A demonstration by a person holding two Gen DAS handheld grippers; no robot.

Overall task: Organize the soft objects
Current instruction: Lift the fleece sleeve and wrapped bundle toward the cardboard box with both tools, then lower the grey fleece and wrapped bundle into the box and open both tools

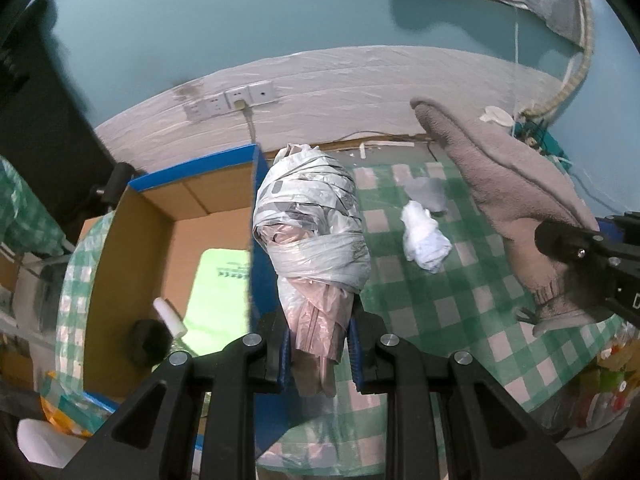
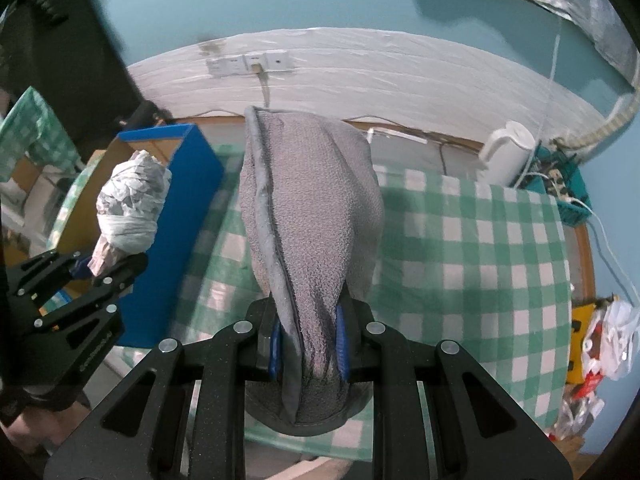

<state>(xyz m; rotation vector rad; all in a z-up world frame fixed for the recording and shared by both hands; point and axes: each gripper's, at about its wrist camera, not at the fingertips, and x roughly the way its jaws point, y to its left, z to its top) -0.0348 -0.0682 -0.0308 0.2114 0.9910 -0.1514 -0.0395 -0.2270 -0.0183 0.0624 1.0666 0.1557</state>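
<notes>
My left gripper (image 1: 318,350) is shut on the pinkish tail of a plastic bag bundle (image 1: 312,232), a wad of grey and white bags wound tight, held up beside the blue wall of a cardboard box (image 1: 138,220). The same bundle (image 2: 130,200) and left gripper (image 2: 94,266) show at the left of the right wrist view. My right gripper (image 2: 308,336) is shut on a grey fleece slipper (image 2: 312,216), which stands up from the jaws over the green checked tablecloth (image 2: 480,260). From the left wrist view the slipper (image 1: 504,184) hangs at the right.
The open box (image 2: 192,200) holds a pale green bag (image 1: 220,296) and a white tube (image 1: 170,316). Crumpled white plastic (image 1: 424,240) and a grey scrap (image 1: 426,194) lie on the cloth. A white kettle (image 2: 506,152) and a teal basket (image 2: 560,184) stand back right.
</notes>
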